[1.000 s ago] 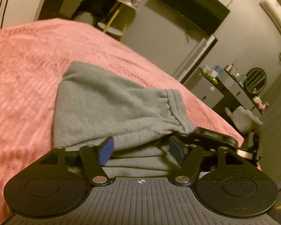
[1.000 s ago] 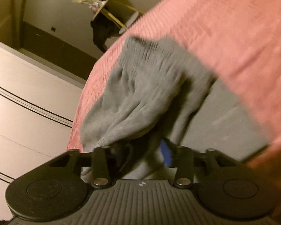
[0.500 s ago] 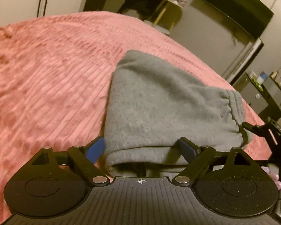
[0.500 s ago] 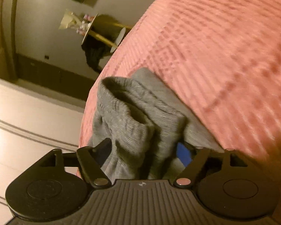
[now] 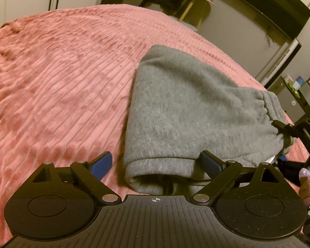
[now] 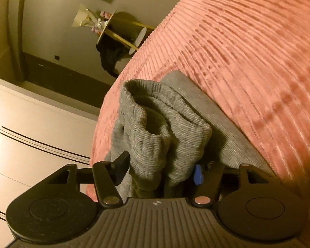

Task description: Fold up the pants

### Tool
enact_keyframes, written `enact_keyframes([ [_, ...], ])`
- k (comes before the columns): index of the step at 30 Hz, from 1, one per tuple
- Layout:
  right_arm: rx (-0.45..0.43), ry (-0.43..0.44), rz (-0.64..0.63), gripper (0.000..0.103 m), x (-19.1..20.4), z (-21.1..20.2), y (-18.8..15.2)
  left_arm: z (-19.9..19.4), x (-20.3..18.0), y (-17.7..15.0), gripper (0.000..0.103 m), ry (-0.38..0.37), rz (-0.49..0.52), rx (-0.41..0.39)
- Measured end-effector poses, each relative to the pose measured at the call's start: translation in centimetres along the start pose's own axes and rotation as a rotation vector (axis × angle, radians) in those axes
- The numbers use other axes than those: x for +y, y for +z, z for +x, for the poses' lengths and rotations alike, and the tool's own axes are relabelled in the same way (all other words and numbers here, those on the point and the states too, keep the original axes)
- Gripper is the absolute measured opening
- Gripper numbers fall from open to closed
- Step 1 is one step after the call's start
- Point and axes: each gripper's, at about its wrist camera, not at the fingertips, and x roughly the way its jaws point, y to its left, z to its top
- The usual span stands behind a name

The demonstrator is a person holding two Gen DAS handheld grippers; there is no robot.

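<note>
A bed is covered by a pink, ribbed plush bedspread (image 5: 68,78), seen in both wrist views. A folded pair of grey fleece pants (image 5: 188,111) with ribbed cuffs is laid directly on it, near the bed's edge (image 6: 105,124).
</note>
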Motion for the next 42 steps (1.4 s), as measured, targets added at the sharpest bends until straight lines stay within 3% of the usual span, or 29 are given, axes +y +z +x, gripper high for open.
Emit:
enact_keyframes([
  [4,-0.062,-0.129,-0.218,0.041,3.4,-1.0,-1.3,-0.2,0.1,0.0,0.096,0.002,-0.006,-0.011],
  [6,-0.104,-0.138,-0.286,0.040,5.4,-2.3,-2.2,-0.6,0.3,0.1,0.096,0.002,-0.013,-0.032],
  [11,-0.194,-0.055,-0.330,0.040,6.9,-6.9,-3.3,-1.7,0.9,0.3,0.096,-0.009,-0.051,-0.072],
  [15,-0.218,-0.118,-0.311,0.040,5.3,-9.0,-3.7,-1.8,0.8,0.4,0.096,-0.011,-0.046,-0.078],
  [17,-0.170,-0.178,-0.320,0.045,3.7,-8.1,-3.2,-1.6,0.6,0.4,0.096,-0.007,-0.036,-0.067],
  [19,-0.026,-0.317,-0.304,0.054,1.5,-5.8,-2.4,-1.5,0.4,0.4,0.096,0.007,-0.024,-0.056],
  [20,-0.017,-0.341,-0.276,0.061,0.6,-5.7,-2.3,-1.6,0.2,0.4,0.096,0.011,-0.016,-0.060],
  [23,-0.058,-0.260,-0.205,0.067,-0.4,-7.7,-1.8,-2.2,-0.3,0.2,0.096,0.010,0.009,-0.090],
  [31,-0.081,-0.238,-0.232,0.067,0.6,-9.9,-0.4,-2.9,-2.7,1.1,0.096,0.014,0.111,-0.113],
  [34,-0.177,-0.290,-0.250,0.067,0.6,-11.5,0.5,-2.6,-3.5,1.9,0.096,0.014,0.125,-0.104],
  [36,-0.221,-0.265,-0.266,0.067,0.9,-12.2,0.9,-2.1,-4.6,2.7,0.096,0.009,0.153,-0.107],
  [40,-0.141,-0.227,-0.304,0.070,0.9,-9.8,2.0,0.0,-7.3,4.6,0.096,0.041,0.283,-0.078],
  [42,-0.101,-0.221,-0.255,0.078,-0.3,-8.5,2.7,1.1,-7.3,5.1,0.096,0.042,0.287,-0.057],
])
